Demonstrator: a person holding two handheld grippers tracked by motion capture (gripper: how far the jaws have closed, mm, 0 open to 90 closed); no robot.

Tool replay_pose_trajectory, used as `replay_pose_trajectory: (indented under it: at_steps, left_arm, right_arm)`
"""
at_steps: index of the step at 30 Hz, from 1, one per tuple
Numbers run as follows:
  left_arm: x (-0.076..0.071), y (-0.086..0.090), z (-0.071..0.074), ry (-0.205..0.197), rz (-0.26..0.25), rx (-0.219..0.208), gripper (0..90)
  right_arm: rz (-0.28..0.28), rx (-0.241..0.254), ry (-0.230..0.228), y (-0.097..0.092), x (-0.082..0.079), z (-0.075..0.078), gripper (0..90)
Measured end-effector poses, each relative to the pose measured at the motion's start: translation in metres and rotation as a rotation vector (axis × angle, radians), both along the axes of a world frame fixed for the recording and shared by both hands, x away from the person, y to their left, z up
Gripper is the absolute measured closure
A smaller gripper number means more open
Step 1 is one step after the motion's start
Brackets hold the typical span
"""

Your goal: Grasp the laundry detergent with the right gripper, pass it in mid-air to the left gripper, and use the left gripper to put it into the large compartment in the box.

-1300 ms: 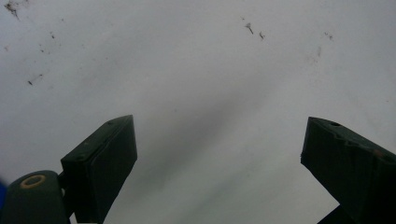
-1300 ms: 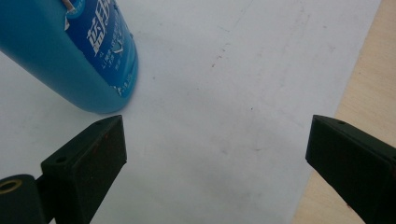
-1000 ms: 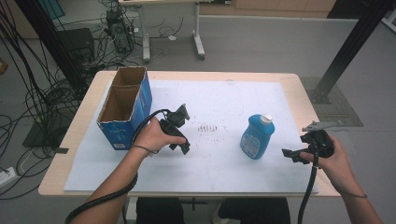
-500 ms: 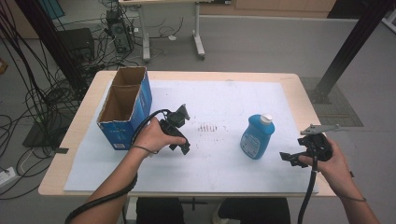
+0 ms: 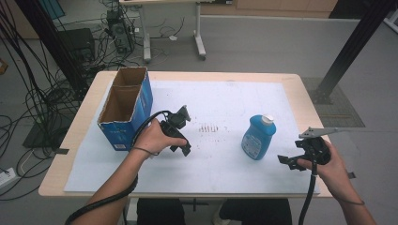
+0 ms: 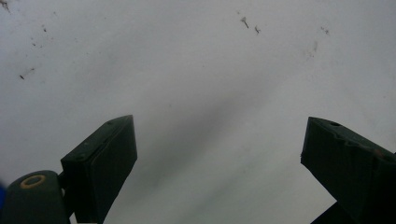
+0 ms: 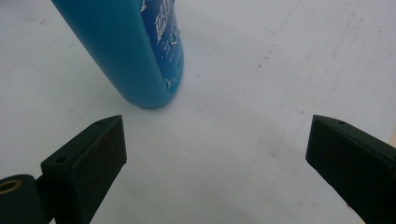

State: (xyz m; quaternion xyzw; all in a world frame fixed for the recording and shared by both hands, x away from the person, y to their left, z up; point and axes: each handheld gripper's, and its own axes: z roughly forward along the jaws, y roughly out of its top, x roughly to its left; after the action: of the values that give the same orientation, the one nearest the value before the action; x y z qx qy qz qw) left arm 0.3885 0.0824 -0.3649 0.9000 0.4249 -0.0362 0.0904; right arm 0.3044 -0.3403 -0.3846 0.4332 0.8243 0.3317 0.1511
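The blue bottle (image 5: 257,138) stands upright on the white sheet covering the worktop (image 5: 286,79), right of centre, its white cap on. The right tool (image 5: 287,161) sits just beside it toward the worktop's right front edge, and over the last second it has shifted slightly nearer the bottle and closer to the person, while the bottle itself has not moved. In the right gripper view the bottle's lower body (image 7: 135,51) rises above and to the left of the gap between the 2 jaws, which stand wide apart with nothing between them. That small shift reads as lining up for a grasp, though the bottle is not yet between the jaws, so the tool would have to travel forward and left before closing.

The left tool (image 5: 182,115) rests in the person's left hand (image 5: 152,137) near the middle of the sheet, just beside the open cardboard box (image 5: 126,107), and has stayed where it was. Its jaws are also spread wide and hold nothing, with bare sheet between them in the left gripper view. The box, with 2 empty compartments, looks the likely destination for the bottle.
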Motion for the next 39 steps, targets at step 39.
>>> replay_pose_trajectory:
  at_steps: [39]
  left_arm:
    - [0.001,-0.001,-0.003,0.011,0.0,0.0,10.9]
  right_arm:
    - [0.035,0.091,-0.009,0.026,-0.009,-0.019,4.4]
